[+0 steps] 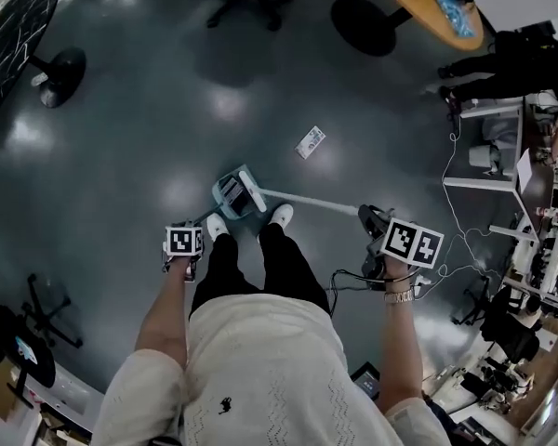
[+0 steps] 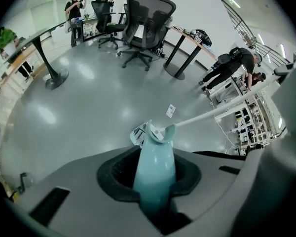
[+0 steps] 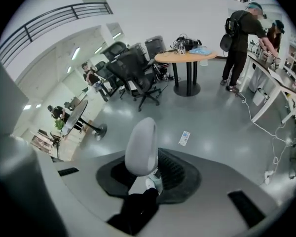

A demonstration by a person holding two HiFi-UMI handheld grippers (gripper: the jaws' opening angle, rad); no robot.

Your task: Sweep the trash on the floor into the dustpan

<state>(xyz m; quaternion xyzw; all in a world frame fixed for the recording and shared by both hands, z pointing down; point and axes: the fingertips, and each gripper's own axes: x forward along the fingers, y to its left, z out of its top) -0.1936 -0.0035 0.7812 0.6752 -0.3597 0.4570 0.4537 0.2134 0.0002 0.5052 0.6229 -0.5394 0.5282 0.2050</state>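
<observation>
The trash, a small white printed wrapper [image 1: 310,141], lies flat on the dark floor ahead of my feet; it also shows as the wrapper [image 2: 170,110] and the wrapper [image 3: 184,138]. The teal dustpan [image 1: 236,194] sits low by my left shoe, well short of the wrapper. My left gripper [image 1: 185,252] is shut on the dustpan's teal handle [image 2: 154,168]. My right gripper [image 1: 379,242] is shut on the broom's grey-white handle end [image 3: 140,147]. The broom's white pole [image 1: 309,201] slants from it down to the dustpan, so the broom head is hidden there.
Black office chairs [image 2: 144,21] and a round wooden table [image 3: 186,58] stand beyond the wrapper. A person in black [image 1: 502,68] bends at white desks [image 1: 488,147] on the right. White cables [image 1: 460,230] trail on the floor. A pedestal table base [image 1: 60,74] is far left.
</observation>
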